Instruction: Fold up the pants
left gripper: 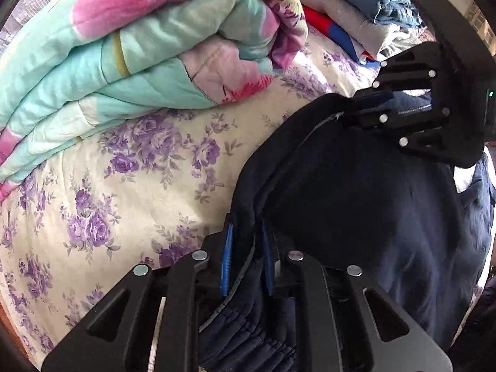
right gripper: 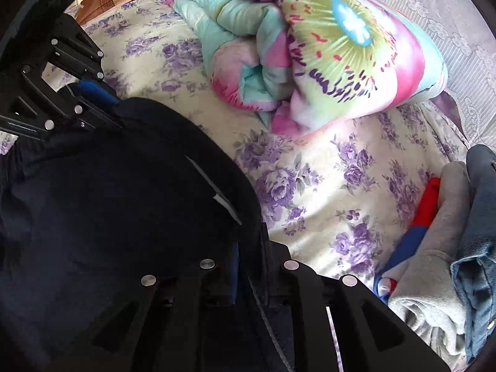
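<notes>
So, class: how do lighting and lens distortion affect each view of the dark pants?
Left wrist view: fisheye bends the bed sheet; pants keep faint fold shading. Right wrist view: pants are nearly black and featureless, while the quilt is brightly lit.

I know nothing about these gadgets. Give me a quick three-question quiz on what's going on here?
1. True or false: both grippers are clamped on the dark pants.
2. What lies behind the pants on the floral sheet: A) a folded quilt, B) a suitcase?
3. Which edge of the pants does the left gripper pinch?

Key: 1 true, the right gripper grips too; 2 A; 3 the gathered waistband.
</notes>
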`<state>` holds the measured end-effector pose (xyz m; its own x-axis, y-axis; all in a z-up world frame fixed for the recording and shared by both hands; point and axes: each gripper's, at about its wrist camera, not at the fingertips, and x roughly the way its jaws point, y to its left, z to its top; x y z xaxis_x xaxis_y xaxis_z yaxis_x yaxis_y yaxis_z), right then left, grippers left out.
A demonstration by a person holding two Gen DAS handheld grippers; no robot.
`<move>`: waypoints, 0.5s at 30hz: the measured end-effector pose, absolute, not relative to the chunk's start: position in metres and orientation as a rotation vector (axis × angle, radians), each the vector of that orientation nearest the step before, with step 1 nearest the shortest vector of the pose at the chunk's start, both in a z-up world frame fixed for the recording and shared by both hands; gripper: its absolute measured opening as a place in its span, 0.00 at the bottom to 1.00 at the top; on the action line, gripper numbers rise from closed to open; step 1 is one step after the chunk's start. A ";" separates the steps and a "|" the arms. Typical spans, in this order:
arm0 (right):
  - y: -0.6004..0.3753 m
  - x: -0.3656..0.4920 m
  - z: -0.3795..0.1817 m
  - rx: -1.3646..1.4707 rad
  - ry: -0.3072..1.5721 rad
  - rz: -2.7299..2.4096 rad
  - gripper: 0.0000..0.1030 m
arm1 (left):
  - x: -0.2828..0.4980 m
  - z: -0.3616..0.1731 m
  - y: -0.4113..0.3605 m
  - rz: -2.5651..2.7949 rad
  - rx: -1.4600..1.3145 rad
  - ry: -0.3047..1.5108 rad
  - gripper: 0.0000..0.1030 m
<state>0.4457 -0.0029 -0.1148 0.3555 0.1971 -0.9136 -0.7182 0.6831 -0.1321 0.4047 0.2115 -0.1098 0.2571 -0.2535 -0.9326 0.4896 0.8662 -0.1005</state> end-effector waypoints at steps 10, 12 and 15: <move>-0.030 0.465 -0.098 -0.397 1.125 0.669 0.56 | 0.410 -0.102 0.221 -0.521 0.204 1.244 0.28; -0.030 0.465 -0.102 -0.388 1.147 0.677 0.47 | 0.411 -0.103 0.211 -0.515 0.220 1.244 0.31; -0.028 0.463 -0.100 -0.380 1.143 0.702 0.10 | 0.407 -0.104 0.204 -0.492 0.251 1.228 0.25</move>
